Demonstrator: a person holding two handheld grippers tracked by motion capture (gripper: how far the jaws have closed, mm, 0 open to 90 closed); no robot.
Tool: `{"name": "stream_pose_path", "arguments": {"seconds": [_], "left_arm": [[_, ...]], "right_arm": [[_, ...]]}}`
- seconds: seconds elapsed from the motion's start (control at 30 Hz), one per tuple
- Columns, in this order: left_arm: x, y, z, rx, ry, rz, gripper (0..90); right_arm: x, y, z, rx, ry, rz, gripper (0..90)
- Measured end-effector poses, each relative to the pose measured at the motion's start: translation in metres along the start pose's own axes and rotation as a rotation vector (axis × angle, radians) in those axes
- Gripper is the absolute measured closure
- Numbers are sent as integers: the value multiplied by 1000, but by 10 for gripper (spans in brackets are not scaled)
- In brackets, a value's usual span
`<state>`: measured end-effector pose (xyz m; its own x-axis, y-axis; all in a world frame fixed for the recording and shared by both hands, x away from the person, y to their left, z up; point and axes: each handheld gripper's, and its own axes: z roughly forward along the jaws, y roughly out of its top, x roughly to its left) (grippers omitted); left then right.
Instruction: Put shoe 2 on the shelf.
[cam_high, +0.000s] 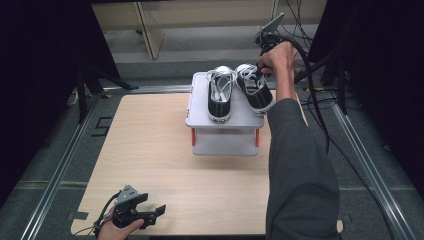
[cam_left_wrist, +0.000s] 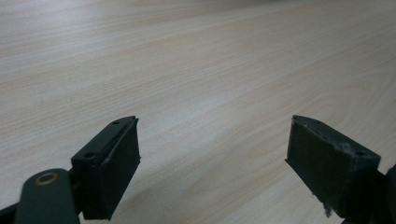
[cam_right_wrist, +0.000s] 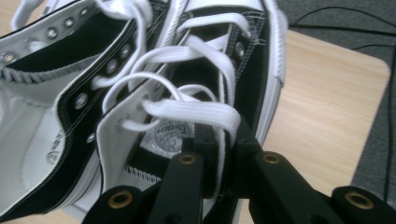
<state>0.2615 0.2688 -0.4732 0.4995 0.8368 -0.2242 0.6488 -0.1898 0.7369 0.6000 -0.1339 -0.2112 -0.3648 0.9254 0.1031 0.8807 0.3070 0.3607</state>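
Two black high-top shoes with white laces stand on a grey raised platform at the far side of the wooden table. The left shoe sits straight and the right shoe is angled. My right gripper reaches over the right shoe's far end. In the right gripper view that gripper is shut on a flat white shoelace above the open tongue of the shoe. My left gripper rests low at the table's near left corner. Its jaws stand open with bare wood between them.
The platform has a lower white shelf with orange posts. Black cables trail along the table's right side to the right gripper. A person's grey sleeve crosses the right part of the table. Pale furniture legs stand beyond the table.
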Motion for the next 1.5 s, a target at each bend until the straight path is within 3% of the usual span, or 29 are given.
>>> {"name": "stream_pose_path", "arguments": {"seconds": [0.1,0.27,0.37,0.4,0.53,1.0,1.17,1.2,1.3,1.37,1.4,1.5], "left_arm": [[0,0,0,2,3,9,162],[-1,0,0,5,6,12,163],[-1,0,0,5,7,13,162],[-1,0,0,5,6,13,163],[-2,0,0,0,3,14,163],[-2,0,0,6,10,18,163],[-3,0,1,8,11,16,163],[-2,0,0,13,14,23,162],[-2,0,1,3,9,21,163],[-1,0,1,6,13,18,162],[-1,0,1,5,13,17,163],[-1,0,1,5,14,17,163]], "right_arm": [[7,-4,2,8,20,-7,846],[20,-8,4,19,37,28,833],[25,-12,4,13,43,18,823],[28,-13,5,27,41,48,818],[31,-17,9,35,46,34,808],[17,-28,21,28,61,25,792],[14,-31,24,-4,75,2,787],[16,-31,22,14,75,21,776],[16,-32,22,12,83,16,751],[15,-32,18,-15,74,-15,713],[16,-32,14,-25,67,7,705],[16,-32,6,-38,77,-5,674]]}}
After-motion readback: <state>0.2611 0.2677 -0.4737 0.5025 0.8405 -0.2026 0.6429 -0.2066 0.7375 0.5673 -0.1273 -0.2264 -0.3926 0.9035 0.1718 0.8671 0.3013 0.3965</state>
